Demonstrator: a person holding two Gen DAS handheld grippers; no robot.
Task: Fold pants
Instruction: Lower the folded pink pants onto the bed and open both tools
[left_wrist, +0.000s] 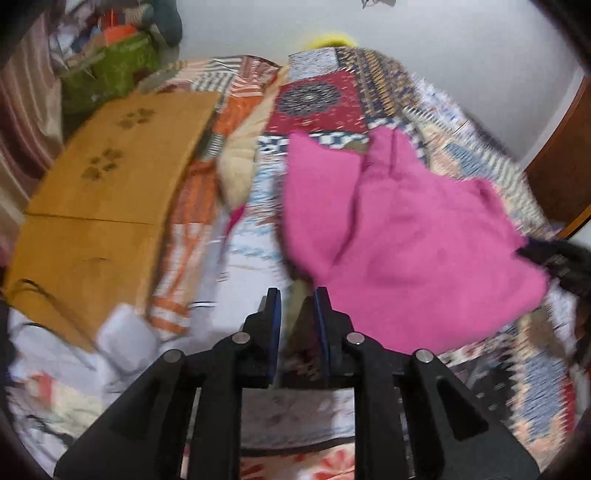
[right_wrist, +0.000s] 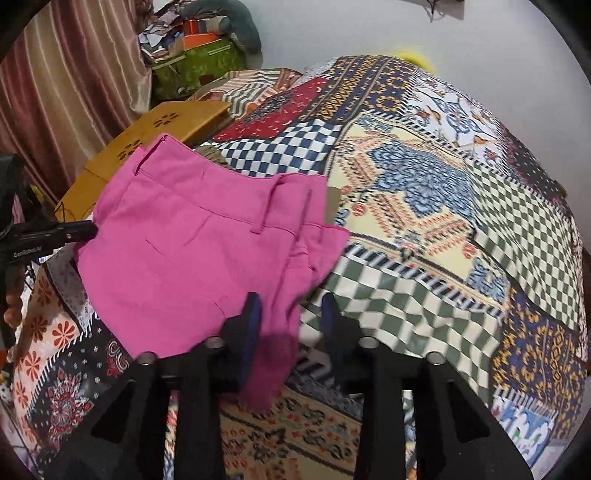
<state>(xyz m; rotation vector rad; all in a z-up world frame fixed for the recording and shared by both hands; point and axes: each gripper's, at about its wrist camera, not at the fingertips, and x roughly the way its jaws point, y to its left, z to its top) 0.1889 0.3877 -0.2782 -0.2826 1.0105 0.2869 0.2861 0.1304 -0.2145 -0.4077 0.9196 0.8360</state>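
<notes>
Bright pink pants (right_wrist: 192, 251) lie folded on a patchwork bedspread (right_wrist: 424, 206), waistband and belt loops toward the far side. My right gripper (right_wrist: 291, 306) stands open at their near right corner. A flap of pink cloth hangs between its fingers, lying against the left finger (right_wrist: 253, 314) and apart from the right one. In the left wrist view the pants (left_wrist: 406, 243) fill the right half. My left gripper (left_wrist: 297, 295) is open at their near left edge, with only bedding showing in its gap. The left gripper's tip (right_wrist: 74, 230) also shows at the pants' left edge.
A yellow-brown wooden board (left_wrist: 103, 192) with cut-out flower holes lies left of the pants. Behind it stands a green box (left_wrist: 110, 70) piled with clutter, beside a striped curtain (right_wrist: 74, 81). A white wall (left_wrist: 443, 44) rises behind the bed. White and patterned cloth (left_wrist: 125, 339) lies near left.
</notes>
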